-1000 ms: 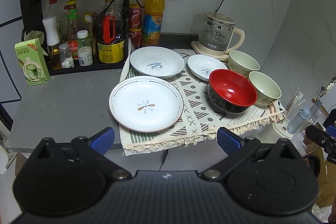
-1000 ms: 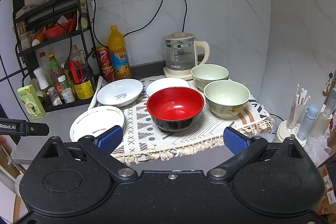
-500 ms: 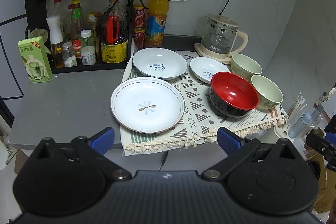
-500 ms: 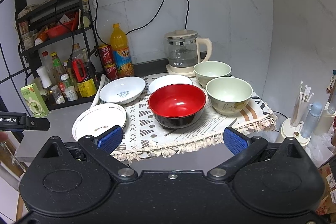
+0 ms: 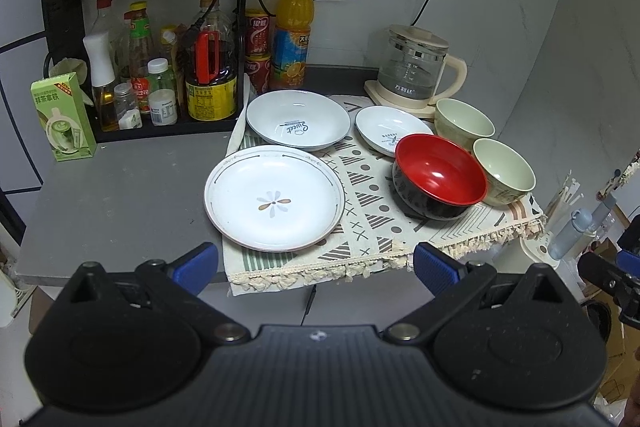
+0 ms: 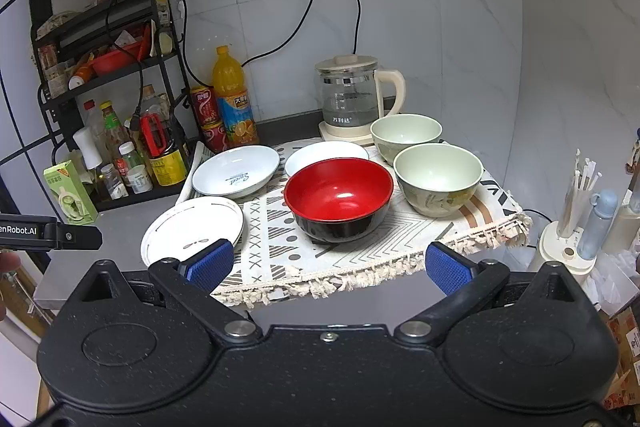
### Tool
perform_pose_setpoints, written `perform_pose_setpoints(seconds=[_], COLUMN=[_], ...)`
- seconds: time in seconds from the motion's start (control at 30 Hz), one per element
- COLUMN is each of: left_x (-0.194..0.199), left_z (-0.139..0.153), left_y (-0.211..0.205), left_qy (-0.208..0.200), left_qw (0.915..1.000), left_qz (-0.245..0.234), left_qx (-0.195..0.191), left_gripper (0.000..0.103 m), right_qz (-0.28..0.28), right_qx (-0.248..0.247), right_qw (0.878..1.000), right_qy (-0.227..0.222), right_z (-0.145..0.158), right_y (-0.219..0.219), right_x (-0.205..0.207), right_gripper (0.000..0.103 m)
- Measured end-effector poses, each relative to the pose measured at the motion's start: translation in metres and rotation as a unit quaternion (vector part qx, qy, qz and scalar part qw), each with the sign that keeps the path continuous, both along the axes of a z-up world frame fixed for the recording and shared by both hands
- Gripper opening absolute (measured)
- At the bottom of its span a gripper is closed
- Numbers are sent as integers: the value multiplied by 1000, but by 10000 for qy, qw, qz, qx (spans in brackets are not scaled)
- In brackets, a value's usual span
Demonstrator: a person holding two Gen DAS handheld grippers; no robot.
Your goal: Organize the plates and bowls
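Note:
A flower-patterned white plate (image 5: 274, 198) lies at the near left of a patterned cloth (image 5: 372, 211). Behind it sit a deep white plate (image 5: 298, 120) and a small white dish (image 5: 390, 131). A red bowl (image 5: 439, 175) and two pale green bowls (image 5: 503, 171) (image 5: 464, 118) stand to the right. My left gripper (image 5: 316, 263) is open and empty, in front of the counter edge below the flower plate. My right gripper (image 6: 328, 265) is open and empty, in front of the red bowl (image 6: 338, 199).
A black rack with bottles (image 5: 160, 67) stands at the back left, with a green carton (image 5: 64, 117) beside it. A juice bottle (image 5: 294, 31) and a glass kettle (image 5: 416, 71) stand at the back. A holder with straws (image 6: 568, 227) stands off the counter's right.
Both grippers have drifted slightly closer to the counter; the dishes appear a little larger and shifted in view. Nothing on the counter has moved.

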State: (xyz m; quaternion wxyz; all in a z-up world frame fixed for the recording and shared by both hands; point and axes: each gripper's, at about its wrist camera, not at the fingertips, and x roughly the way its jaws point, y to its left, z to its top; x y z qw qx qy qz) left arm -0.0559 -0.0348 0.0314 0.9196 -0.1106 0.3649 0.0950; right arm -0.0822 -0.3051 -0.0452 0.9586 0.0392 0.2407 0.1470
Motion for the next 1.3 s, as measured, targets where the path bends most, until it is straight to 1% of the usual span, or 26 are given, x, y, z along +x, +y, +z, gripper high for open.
perform_pose_setpoints(seconds=[0.27, 0.4, 0.57, 0.6, 0.8, 0.97, 1.3], left_x=[7, 18, 33, 37, 64, 89, 147], left_z=[0, -4, -6, -6, -10, -11, -20], left_y=[-13, -18, -26, -27, -31, -36, -42], left_qy=[4, 62, 86, 74, 45, 60, 279], left_qw=[10000, 9999, 9998, 9997, 9996, 9995, 9990], left_qz=[-79, -107, -176, -198, -245, -307, -323], left_qx=[9, -28, -29, -79, -148, -107, -108], left_gripper=[103, 103, 103, 103, 103, 103, 102], right_qz=[-57, -113, -134, -147, -90, -200, -251], right_qx=[-35, -71, 9, 3, 3, -9, -10], right_qw=[10000, 9999, 9999, 9999, 10000, 9997, 9991], right_qy=[10, 1, 6, -10, 16, 107, 346], right_z=[-1, -2, -2, -2, -1, -3, -9], right_y=[-6, -10, -14, -15, -20, -25, -33], right_x=[7, 15, 28, 31, 54, 80, 127], right_gripper=[103, 103, 103, 103, 103, 103, 103])
